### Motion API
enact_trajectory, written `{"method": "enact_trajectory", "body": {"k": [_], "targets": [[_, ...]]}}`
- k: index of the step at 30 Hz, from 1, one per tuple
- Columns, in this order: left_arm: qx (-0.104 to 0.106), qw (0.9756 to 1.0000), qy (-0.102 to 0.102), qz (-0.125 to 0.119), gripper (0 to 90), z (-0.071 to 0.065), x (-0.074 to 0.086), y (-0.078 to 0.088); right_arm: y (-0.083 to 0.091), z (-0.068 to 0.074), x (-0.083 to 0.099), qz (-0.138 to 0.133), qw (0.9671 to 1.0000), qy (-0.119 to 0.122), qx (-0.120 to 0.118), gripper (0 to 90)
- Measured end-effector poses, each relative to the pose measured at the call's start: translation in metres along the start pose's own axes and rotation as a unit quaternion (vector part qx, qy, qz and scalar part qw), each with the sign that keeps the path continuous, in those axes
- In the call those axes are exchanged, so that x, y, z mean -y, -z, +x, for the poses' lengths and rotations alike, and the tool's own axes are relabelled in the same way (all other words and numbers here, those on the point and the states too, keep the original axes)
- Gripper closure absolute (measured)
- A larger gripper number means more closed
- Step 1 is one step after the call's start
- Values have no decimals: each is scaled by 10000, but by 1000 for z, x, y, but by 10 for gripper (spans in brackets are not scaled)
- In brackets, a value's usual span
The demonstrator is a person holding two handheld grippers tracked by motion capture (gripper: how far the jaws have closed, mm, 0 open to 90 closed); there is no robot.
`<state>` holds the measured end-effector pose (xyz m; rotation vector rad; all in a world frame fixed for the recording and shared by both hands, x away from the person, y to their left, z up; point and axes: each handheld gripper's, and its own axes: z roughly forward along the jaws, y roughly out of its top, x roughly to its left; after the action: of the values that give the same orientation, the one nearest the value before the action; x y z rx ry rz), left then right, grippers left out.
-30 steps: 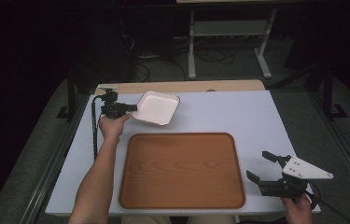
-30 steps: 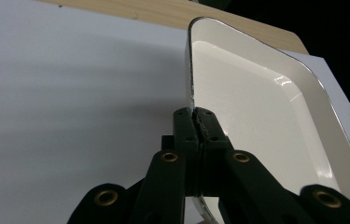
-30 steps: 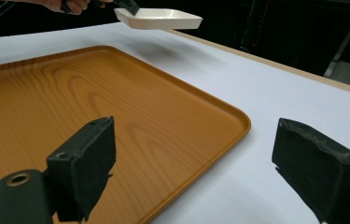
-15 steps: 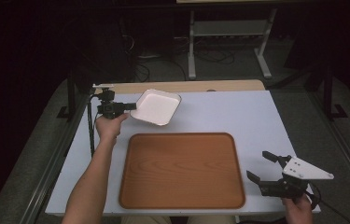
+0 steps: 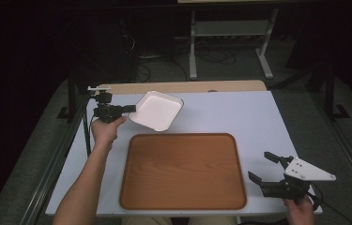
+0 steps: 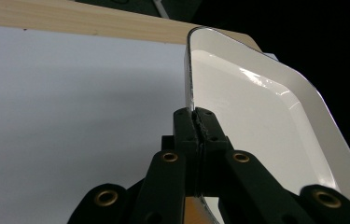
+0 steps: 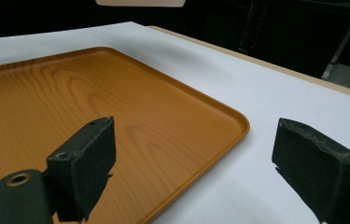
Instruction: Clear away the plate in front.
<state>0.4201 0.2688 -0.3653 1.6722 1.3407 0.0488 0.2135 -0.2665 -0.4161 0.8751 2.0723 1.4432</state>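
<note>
- My left gripper [image 5: 127, 109] pinches the rim of the white dish [image 5: 157, 110], jaws closed on it.
- My right gripper [image 5: 264, 169] sits wide open, empty, beside the wooden tray [image 5: 183, 171].

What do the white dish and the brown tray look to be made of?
White dish: glossy, thin-walled, likely melamine or enamelled metal; sharp highlights, dark rim line. Brown tray: wood-grain finish, smooth satin sheen, probably laminate or printed plastic rather than solid wood. The left gripper pinches the dish's rim.

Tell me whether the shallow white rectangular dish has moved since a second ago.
Yes. The shallow white rectangular dish, clamped at its rim by the left gripper, has shifted slightly nearer the wooden tray, and now tilts.
</note>
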Motion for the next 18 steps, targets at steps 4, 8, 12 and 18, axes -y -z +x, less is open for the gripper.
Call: {"method": "enact_trajectory", "body": {"k": [4,8,12,18], "targets": [[51,9999,-96,41,890,-5,6,4,0,0,0,2,10000,2,1,125],[148,9997,-180,67,890,-10,12,7,0,0,0,0,10000,6,-2,125],[218,9992,-289,147,890,-15,18,7,0,1,0,8,10000,8,-5,125],[318,9986,-367,214,890,-21,32,6,0,1,0,9,10000,9,-8,125]]}}
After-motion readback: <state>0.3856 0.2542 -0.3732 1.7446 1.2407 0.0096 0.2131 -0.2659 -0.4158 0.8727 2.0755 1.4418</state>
